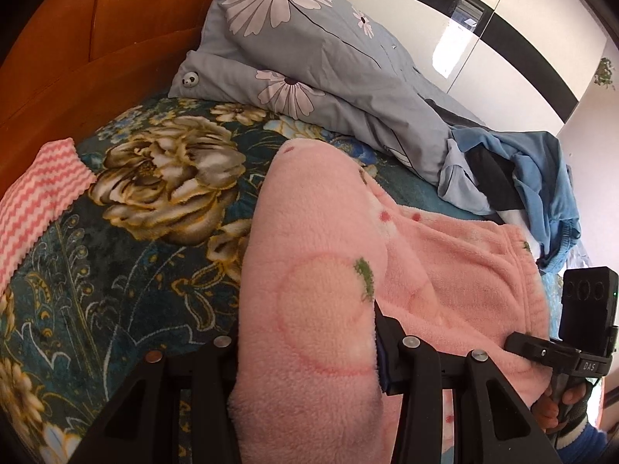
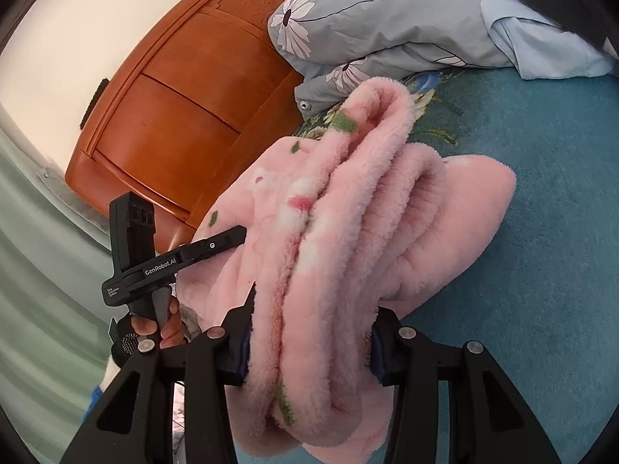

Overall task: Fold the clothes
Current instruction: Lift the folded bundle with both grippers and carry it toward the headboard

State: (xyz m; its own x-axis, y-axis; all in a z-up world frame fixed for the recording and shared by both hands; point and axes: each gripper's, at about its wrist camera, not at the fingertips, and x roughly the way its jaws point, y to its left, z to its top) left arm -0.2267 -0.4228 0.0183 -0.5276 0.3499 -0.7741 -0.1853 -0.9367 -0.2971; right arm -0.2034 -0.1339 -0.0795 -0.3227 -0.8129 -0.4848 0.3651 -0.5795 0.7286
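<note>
The pink fleece [image 2: 348, 232] was up off the bed [image 2: 541, 232], bunched into several thick layers and held between both grippers. The right gripper [image 2: 309, 352] had its jaws clamped on a fat wad of folds, stacked edge-on like pages. The left gripper [image 1: 305, 348] pinched another thick roll of the same fleece [image 1: 317, 270], the rest of which draped away toward the right gripper [image 1: 557, 348].

It looked soft and light, plush enough to squash under the pads and spring back, so I judged a wide bite on many layers would hold but might shed the inner ones. It seemed limp, with no stiffness to keep a crease; any fold would want laying flat on the bed to stay. The better hold, I thought, was at a hem or corner, not the bulky middle. A heap of blue clothes [image 1: 541, 178] lay beyond, beside the duvet [image 1: 309, 58].
</note>
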